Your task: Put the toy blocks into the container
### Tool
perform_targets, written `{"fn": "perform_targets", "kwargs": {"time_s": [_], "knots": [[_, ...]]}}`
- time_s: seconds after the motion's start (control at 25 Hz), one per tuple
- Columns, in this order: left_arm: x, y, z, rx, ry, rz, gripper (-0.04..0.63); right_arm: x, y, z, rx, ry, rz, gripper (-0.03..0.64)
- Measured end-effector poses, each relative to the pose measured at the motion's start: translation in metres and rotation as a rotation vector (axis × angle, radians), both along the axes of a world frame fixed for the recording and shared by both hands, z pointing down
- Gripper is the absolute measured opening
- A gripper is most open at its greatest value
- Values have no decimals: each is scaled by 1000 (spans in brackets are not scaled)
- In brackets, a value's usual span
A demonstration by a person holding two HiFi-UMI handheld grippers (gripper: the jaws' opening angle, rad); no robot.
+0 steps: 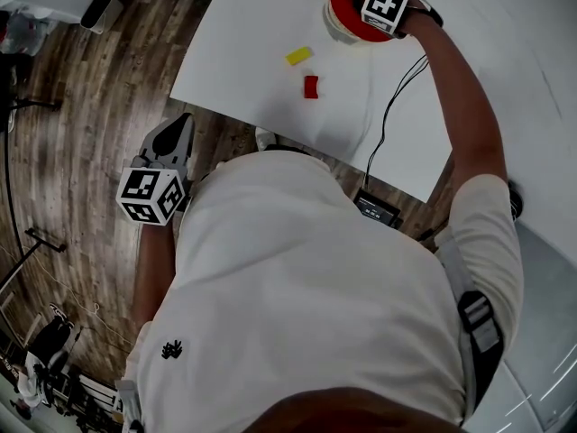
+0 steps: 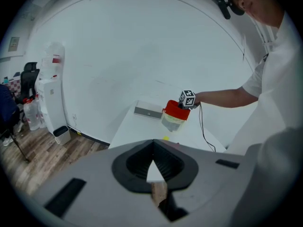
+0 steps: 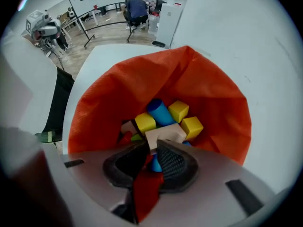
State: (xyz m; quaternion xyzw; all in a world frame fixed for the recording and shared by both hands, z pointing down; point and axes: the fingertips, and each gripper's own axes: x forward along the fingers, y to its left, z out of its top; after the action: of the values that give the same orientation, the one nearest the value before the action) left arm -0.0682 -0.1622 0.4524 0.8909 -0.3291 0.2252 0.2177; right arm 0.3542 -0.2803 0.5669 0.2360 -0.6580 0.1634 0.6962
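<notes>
A red container [image 1: 338, 7] stands at the far side of the white table [image 1: 252, 70]. My right gripper [image 3: 156, 143] reaches down into it, under its marker cube [image 1: 385, 5]. The gripper is shut on the near edge of a beige block [image 3: 166, 132]. Inside lie yellow blocks [image 3: 191, 126] and a blue cylinder [image 3: 160, 111]. On the table lie a yellow block [image 1: 299, 56] and a red block [image 1: 311, 86]. My left gripper [image 1: 183, 123] hangs off the table beside the person, over the floor. Its jaws are shut with nothing in them, and they point toward the table.
A black cable [image 1: 397, 97] runs from the right gripper over the table to a black box [image 1: 379, 207] at the near edge. A grey flat device [image 2: 148, 110] lies behind the container. The wood floor [image 1: 81, 133] holds a white bin [image 1: 101, 9] and a water dispenser [image 2: 49, 93].
</notes>
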Motion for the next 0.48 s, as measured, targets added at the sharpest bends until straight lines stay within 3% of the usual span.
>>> {"fn": "perform_targets", "kwargs": {"time_s": [0.2, 0.48], "knots": [[0, -2, 2, 0, -7, 8, 6, 10, -3, -2, 46, -28, 39, 121], [-17, -1, -1, -4, 8, 33, 8, -4, -10, -49, 252, -124, 98, 101]]}}
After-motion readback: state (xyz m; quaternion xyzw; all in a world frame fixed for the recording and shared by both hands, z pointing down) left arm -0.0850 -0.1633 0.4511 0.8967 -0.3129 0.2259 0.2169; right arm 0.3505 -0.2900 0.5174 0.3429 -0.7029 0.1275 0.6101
